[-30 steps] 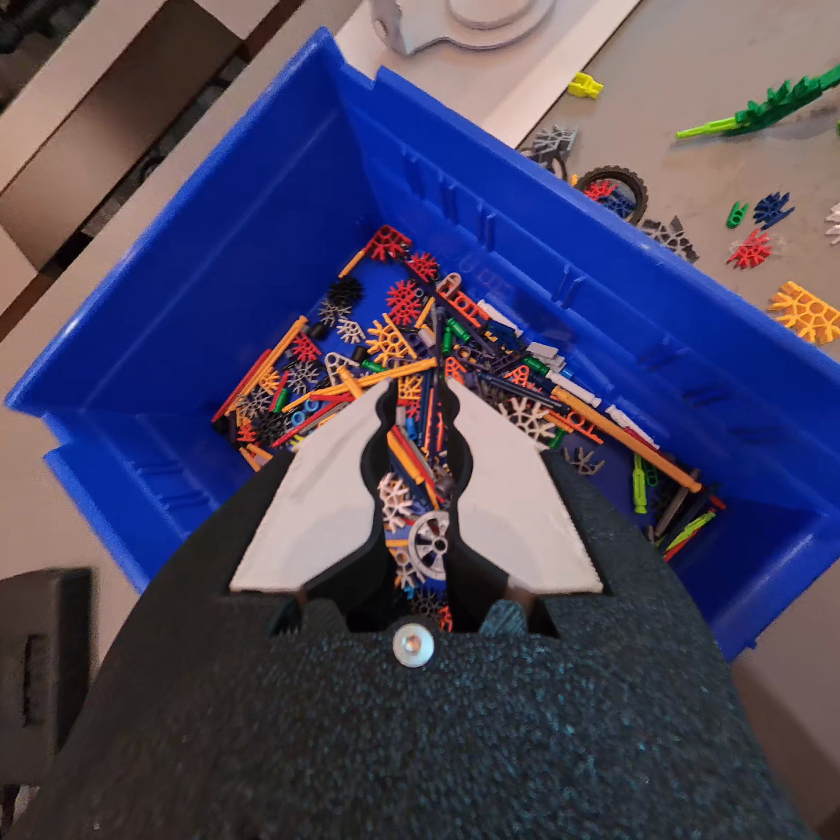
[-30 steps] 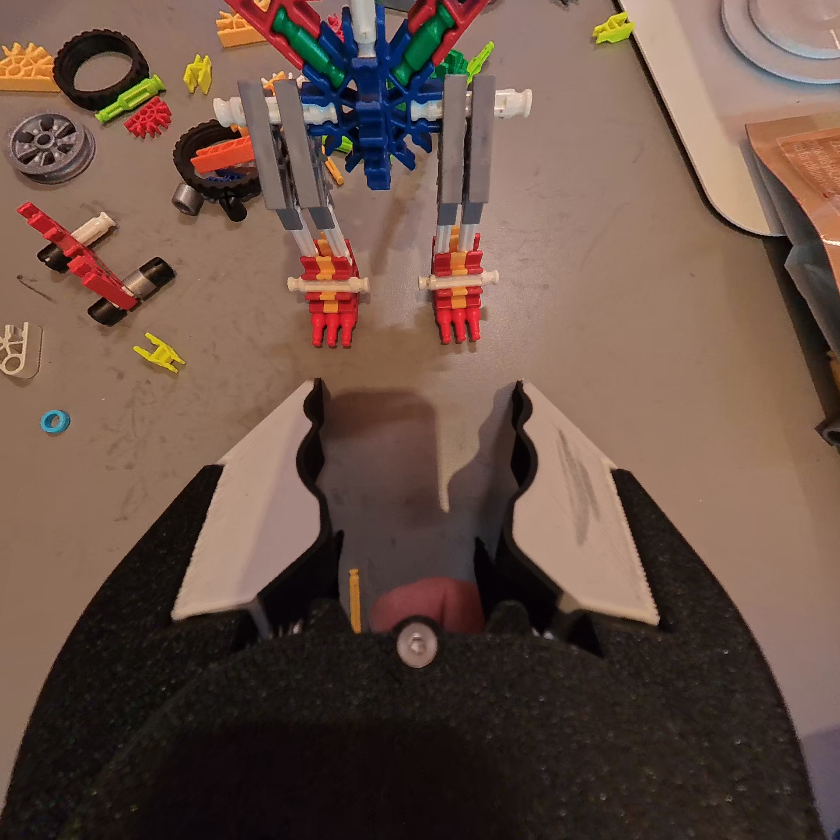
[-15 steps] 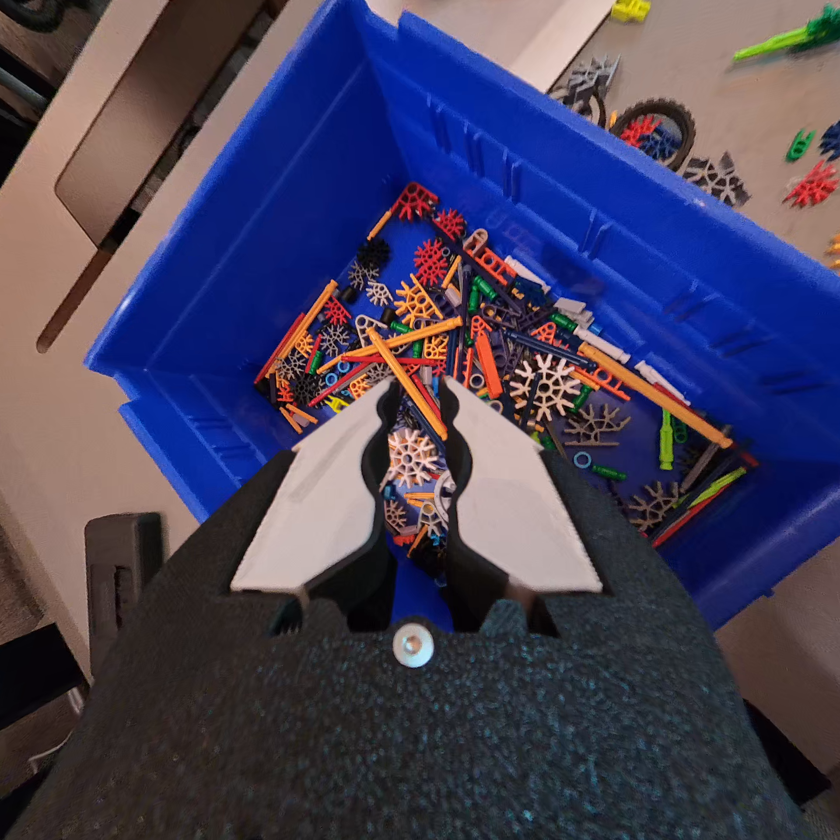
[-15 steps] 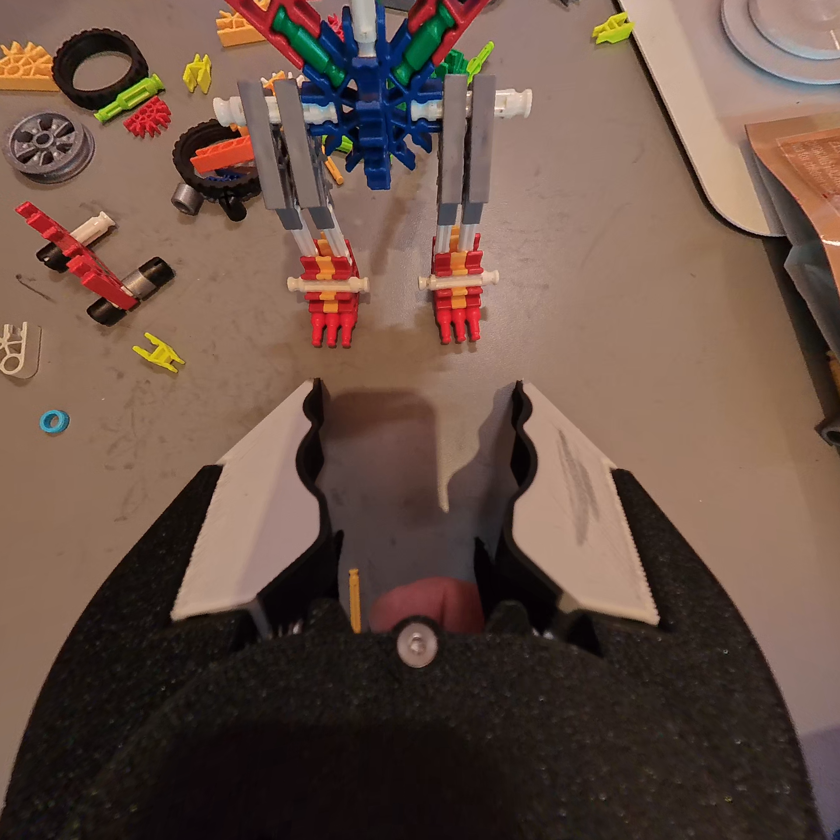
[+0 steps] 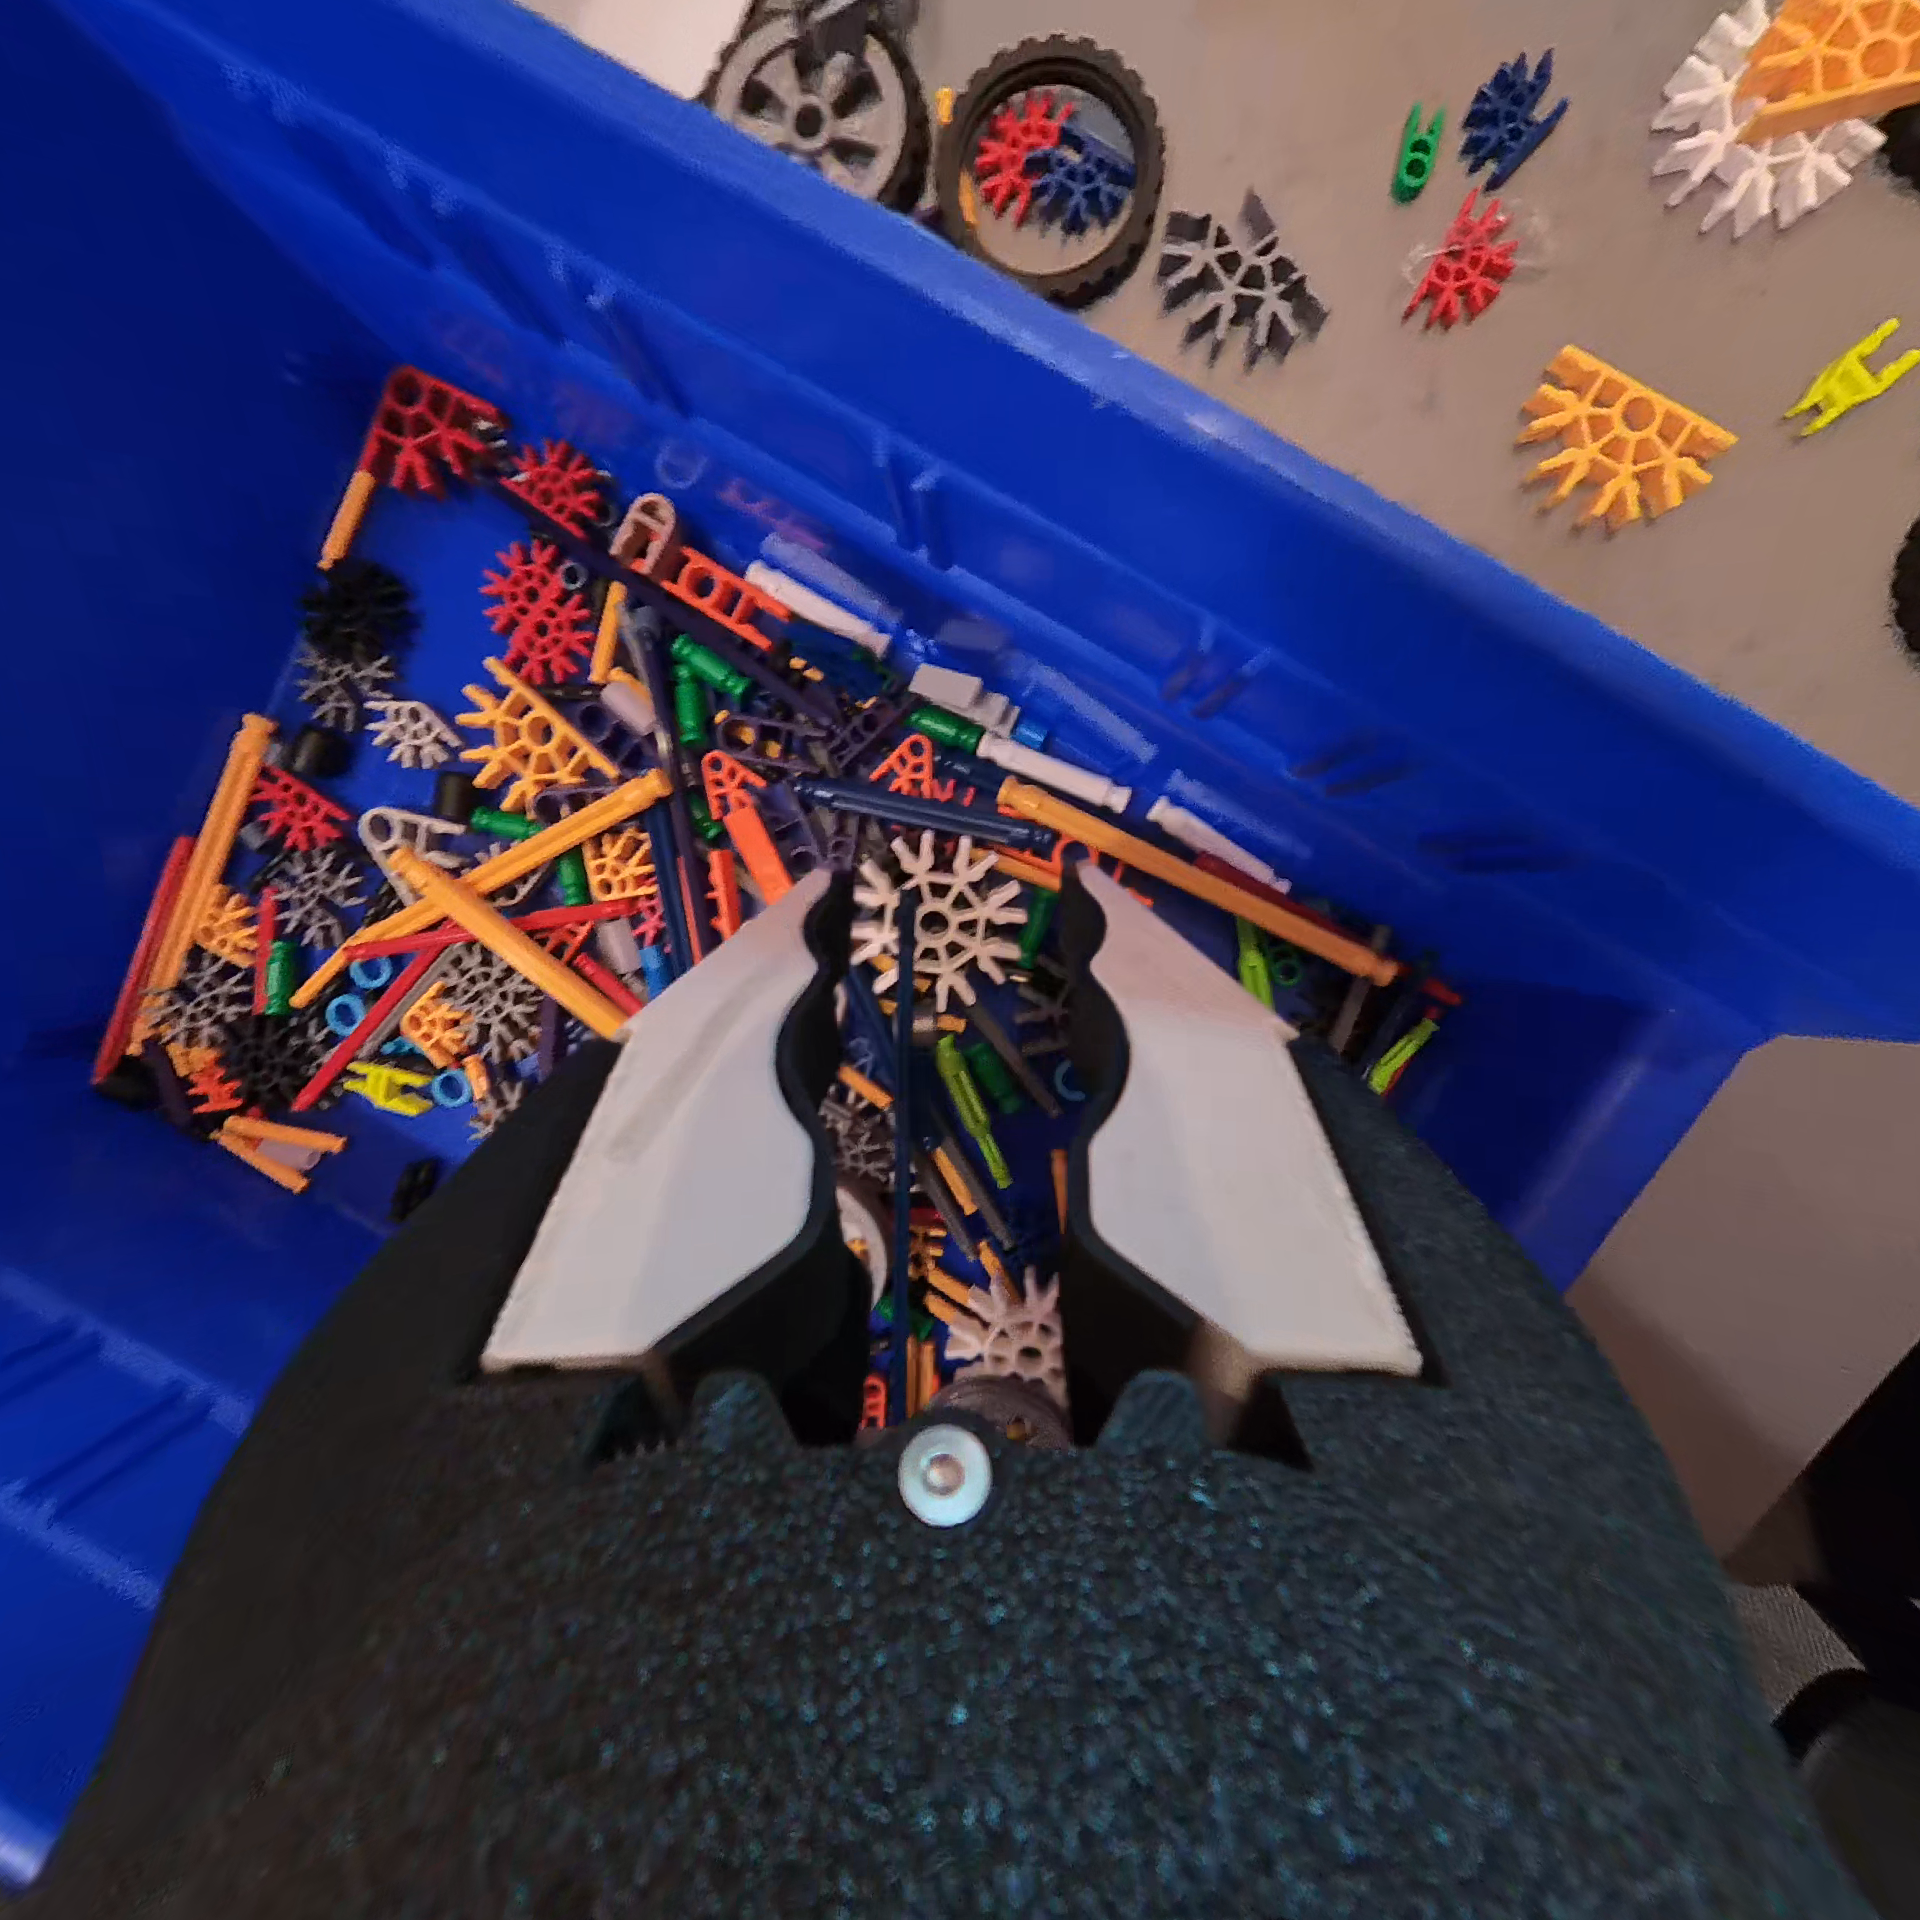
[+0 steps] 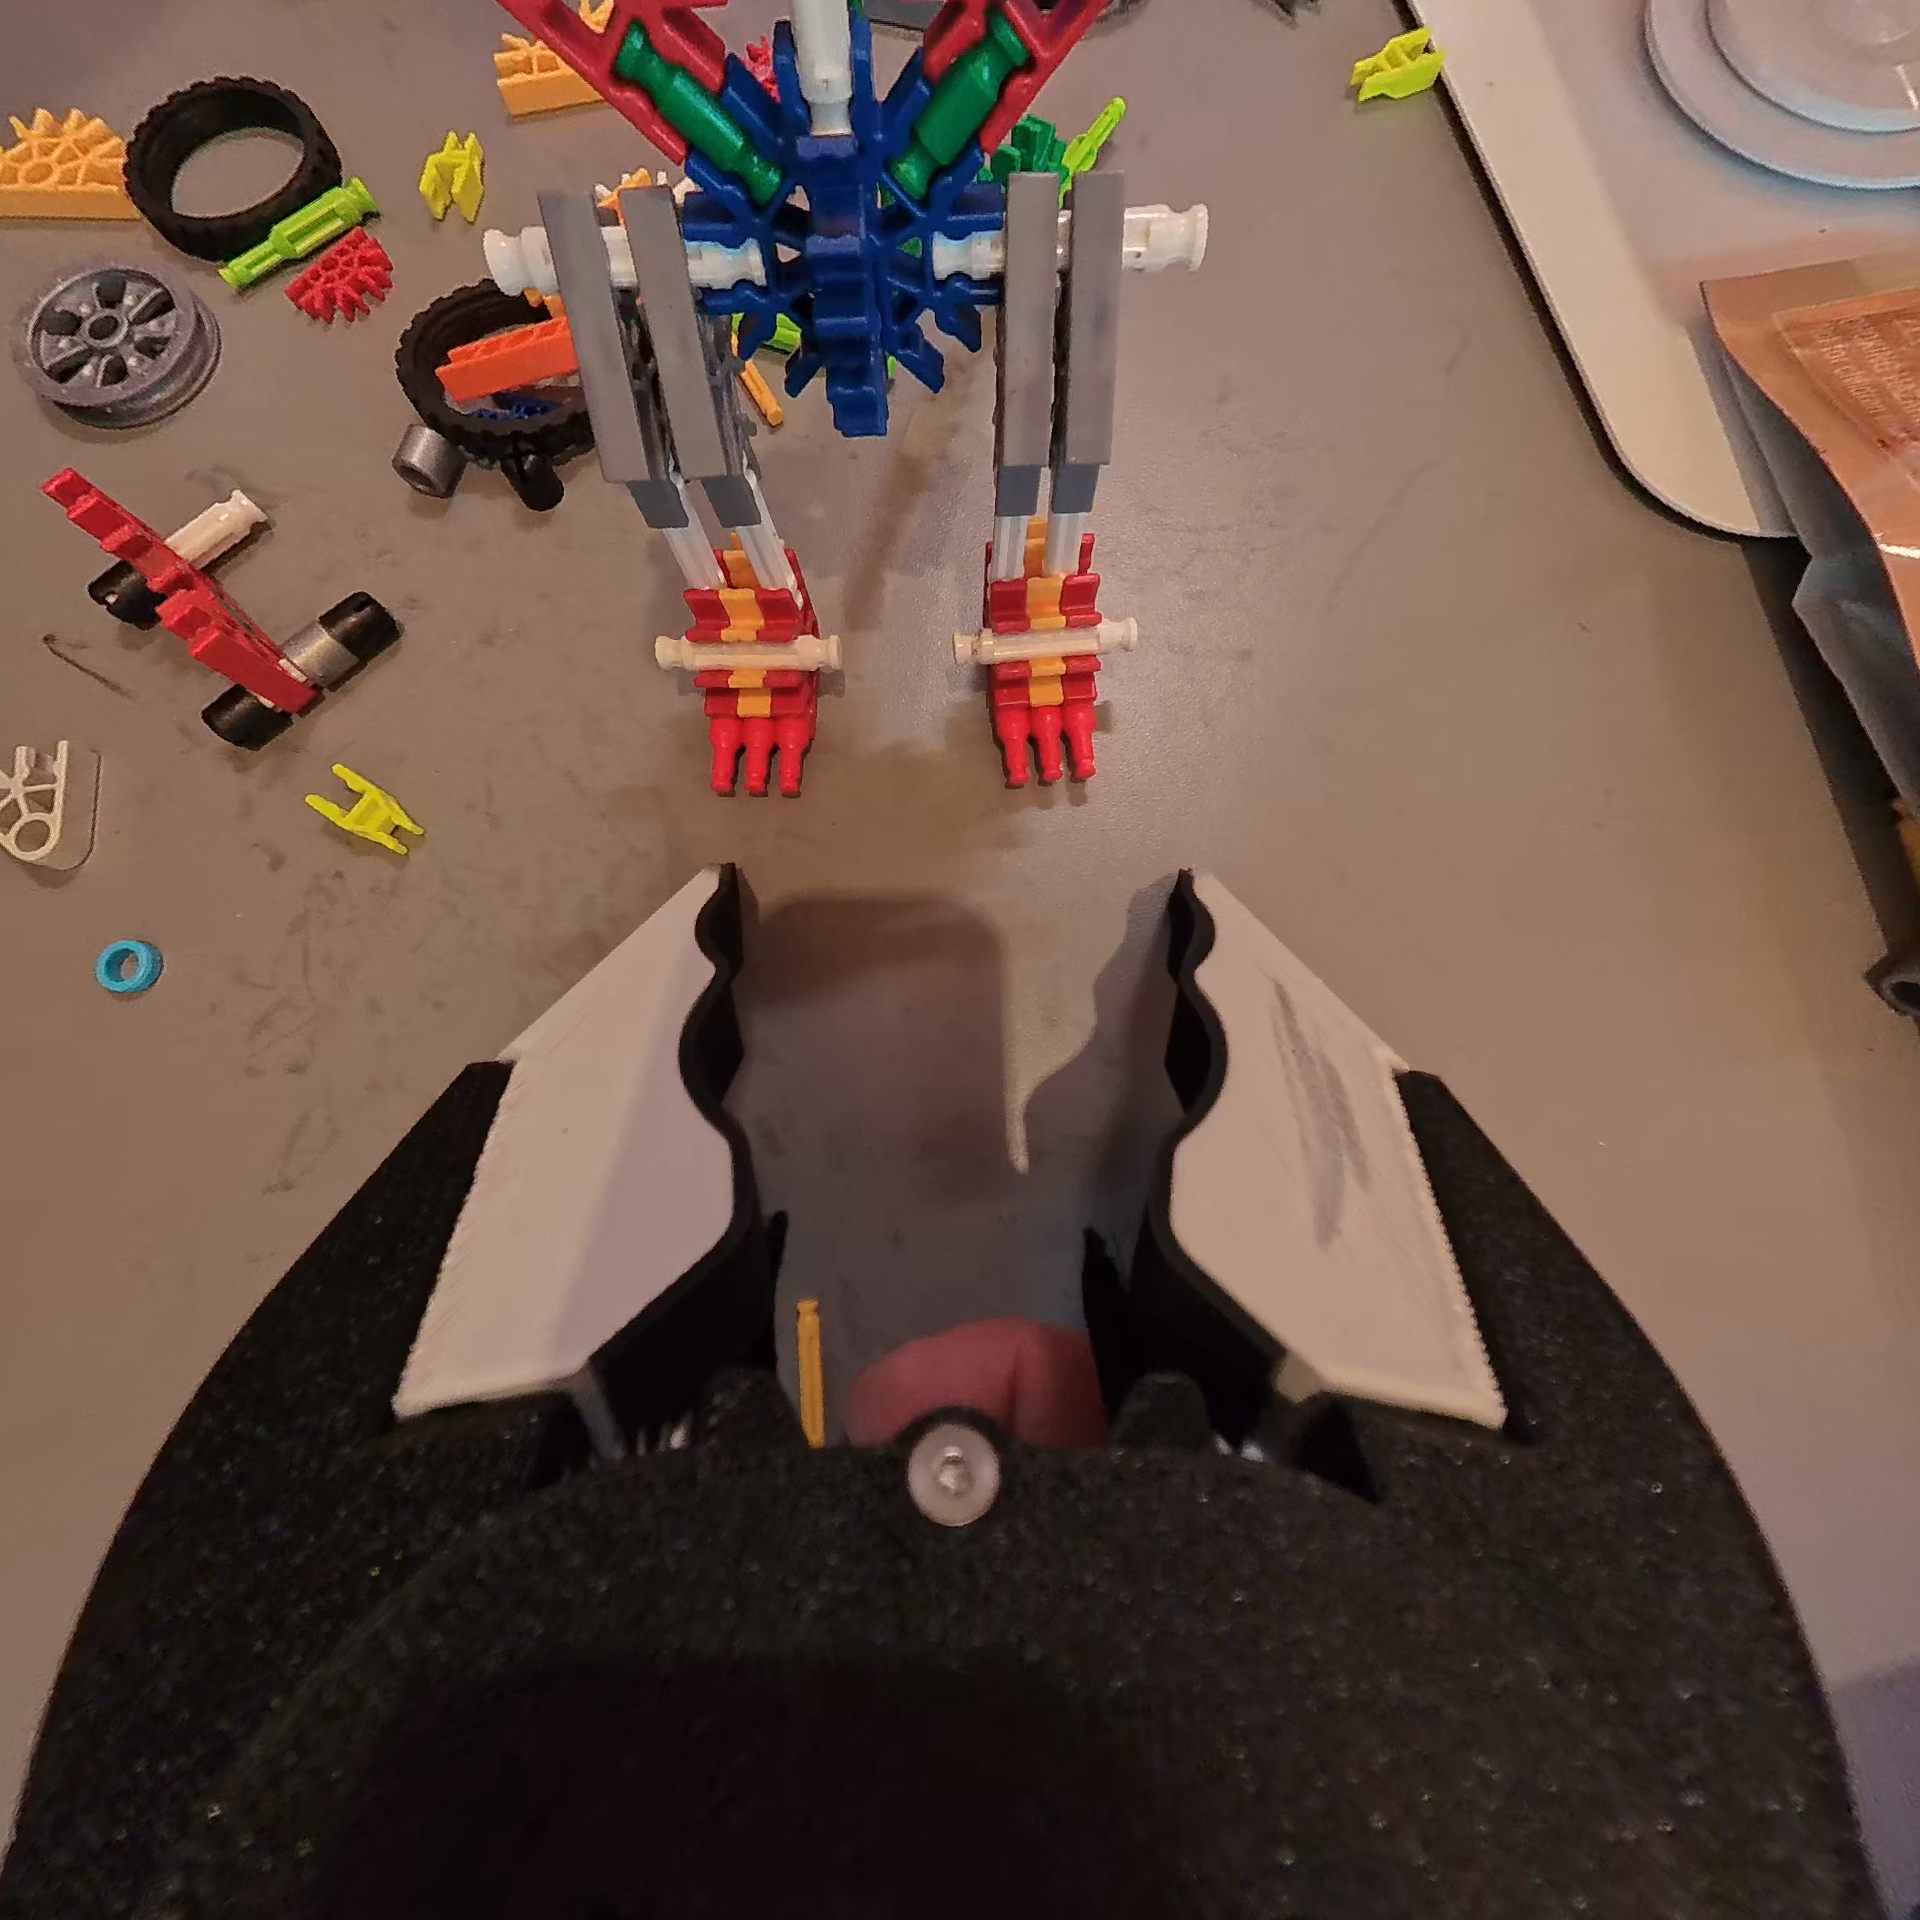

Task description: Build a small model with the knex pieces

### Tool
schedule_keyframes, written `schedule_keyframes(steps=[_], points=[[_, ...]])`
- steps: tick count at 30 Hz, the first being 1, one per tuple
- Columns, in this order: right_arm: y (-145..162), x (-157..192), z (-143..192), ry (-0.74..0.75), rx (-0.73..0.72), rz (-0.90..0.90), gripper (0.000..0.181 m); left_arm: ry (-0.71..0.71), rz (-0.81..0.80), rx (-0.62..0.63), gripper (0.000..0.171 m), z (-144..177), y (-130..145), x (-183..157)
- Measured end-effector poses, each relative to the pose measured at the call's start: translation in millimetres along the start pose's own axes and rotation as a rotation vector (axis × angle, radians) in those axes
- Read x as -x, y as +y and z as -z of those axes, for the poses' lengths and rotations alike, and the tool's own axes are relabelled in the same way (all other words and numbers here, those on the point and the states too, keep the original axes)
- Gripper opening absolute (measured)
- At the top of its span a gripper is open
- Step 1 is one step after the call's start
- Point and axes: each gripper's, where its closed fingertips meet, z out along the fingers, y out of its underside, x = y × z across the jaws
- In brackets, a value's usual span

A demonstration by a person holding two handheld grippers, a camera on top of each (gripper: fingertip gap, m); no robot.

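Observation:
My left gripper point(image 5: 951, 894) is open and empty inside a blue plastic bin point(image 5: 1091, 499), low over a heap of small plastic rods and connectors point(image 5: 582, 831). A white snowflake connector point(image 5: 940, 920) lies between its fingertips, with a thin dark blue rod point(image 5: 902, 1091) running down the gap. My right gripper point(image 6: 951, 894) is open and empty just above the grey table. In front of it stands a built model point(image 6: 842, 260) with a blue hub, grey bars and two red-and-orange feet point(image 6: 764, 675).
Beyond the bin's far wall lie a grey wheel point(image 5: 821, 99), a black tyre point(image 5: 1049, 171), and white, red, orange and grey connectors. Left of the model lie a tyre point(image 6: 234, 166), a grey wheel hub point(image 6: 109, 343), a red piece point(image 6: 197, 613) and a blue ring point(image 6: 128, 966). A white board point(image 6: 1621, 260) lies at right. The grippers' ends are close to 35 centimetres from one another. Measured from the fingertips, the red piece point(image 6: 197, 613) is 11 centimetres or so from the right gripper and 30 centimetres from the left.
My left gripper has gone deeper into the bin and to the right, and its jaws have opened wider around the white connector. The right gripper has not moved.

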Motion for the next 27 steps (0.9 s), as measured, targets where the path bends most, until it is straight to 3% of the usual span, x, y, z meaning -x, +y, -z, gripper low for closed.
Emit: schedule_keyframes(steps=[6, 12, 24, 27], points=[[0, 0, 0, -0.001, -0.001, -0.002, 0.082, -0.019, -0.012, 0.041, 0.044, -13, 6, 2], [0, 0, 0, -0.003, -0.002, -0.006, 0.082, -0.053, -0.002, 0.058, 0.031, -18, 11, 11], [-1, -1, 1, -0.008, -0.008, -0.022, 0.080, -0.160, 0.043, 0.099, 0.030, -8, 19, 33], [-1, -2, 1, -0.009, -0.010, -0.026, 0.079, -0.252, 0.042, 0.161, 0.029, 0, 30, 49]])
